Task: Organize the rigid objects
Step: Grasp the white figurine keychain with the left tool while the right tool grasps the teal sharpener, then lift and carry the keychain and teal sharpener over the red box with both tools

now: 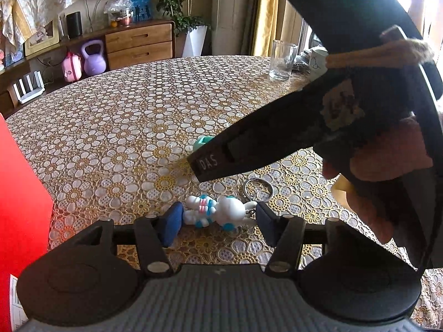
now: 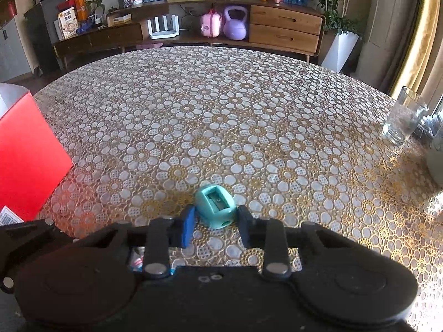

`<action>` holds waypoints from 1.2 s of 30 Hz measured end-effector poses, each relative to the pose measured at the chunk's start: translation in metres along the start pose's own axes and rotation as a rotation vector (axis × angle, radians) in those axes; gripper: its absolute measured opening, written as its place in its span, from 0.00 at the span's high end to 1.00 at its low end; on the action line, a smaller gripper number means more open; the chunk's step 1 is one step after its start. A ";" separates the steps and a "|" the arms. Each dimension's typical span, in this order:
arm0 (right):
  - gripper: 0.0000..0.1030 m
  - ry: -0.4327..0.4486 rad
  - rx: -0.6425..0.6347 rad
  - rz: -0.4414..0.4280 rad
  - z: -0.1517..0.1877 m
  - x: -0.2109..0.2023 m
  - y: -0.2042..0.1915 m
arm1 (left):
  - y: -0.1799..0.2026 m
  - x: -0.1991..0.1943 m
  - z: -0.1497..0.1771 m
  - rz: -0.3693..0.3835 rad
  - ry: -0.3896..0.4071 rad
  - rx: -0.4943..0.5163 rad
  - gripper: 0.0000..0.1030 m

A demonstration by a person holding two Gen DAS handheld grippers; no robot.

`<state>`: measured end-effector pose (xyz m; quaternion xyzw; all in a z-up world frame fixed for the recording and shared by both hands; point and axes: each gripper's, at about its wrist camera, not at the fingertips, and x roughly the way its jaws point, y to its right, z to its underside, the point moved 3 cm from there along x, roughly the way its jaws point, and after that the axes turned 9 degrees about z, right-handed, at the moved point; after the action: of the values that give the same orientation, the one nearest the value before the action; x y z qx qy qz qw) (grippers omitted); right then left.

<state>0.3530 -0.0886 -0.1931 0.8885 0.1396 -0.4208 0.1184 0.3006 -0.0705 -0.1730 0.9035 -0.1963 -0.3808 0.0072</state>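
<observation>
Gripping began: right hand-held gripper [image 2: 214, 218] clamped the sharpener [image 2: 216, 203]; left hand-held gripper [image 1: 218, 217], half-open, touched the keychain [image 1: 216, 211] between its pads; neither boxed yet.

left gripper [image 1: 218, 221] half-closed, right gripper [image 2: 214, 221] clamped

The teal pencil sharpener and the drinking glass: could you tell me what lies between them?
Only bare floral tablecloth lies between sharpener and glass, seen in the right wrist view.

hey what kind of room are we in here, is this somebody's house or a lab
Most likely a home living or dining room. A table with a floral lace-pattern cover fills the view, a wooden sideboard with drawers stands behind it, and a purple kettlebell and potted plants sit along the wall.
</observation>
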 end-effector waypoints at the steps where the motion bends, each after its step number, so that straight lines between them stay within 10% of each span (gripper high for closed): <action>1: 0.69 0.002 0.011 -0.001 0.000 -0.003 0.001 | -0.002 0.000 0.000 0.001 -0.001 -0.005 0.44; 36: 0.70 0.088 0.119 -0.057 0.049 -0.188 -0.006 | -0.005 -0.134 0.005 0.007 0.104 -0.060 0.45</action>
<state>0.2016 -0.1268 -0.0770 0.9073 0.1444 -0.3921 0.0470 0.2137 -0.0165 -0.0857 0.9207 -0.1872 -0.3392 0.0459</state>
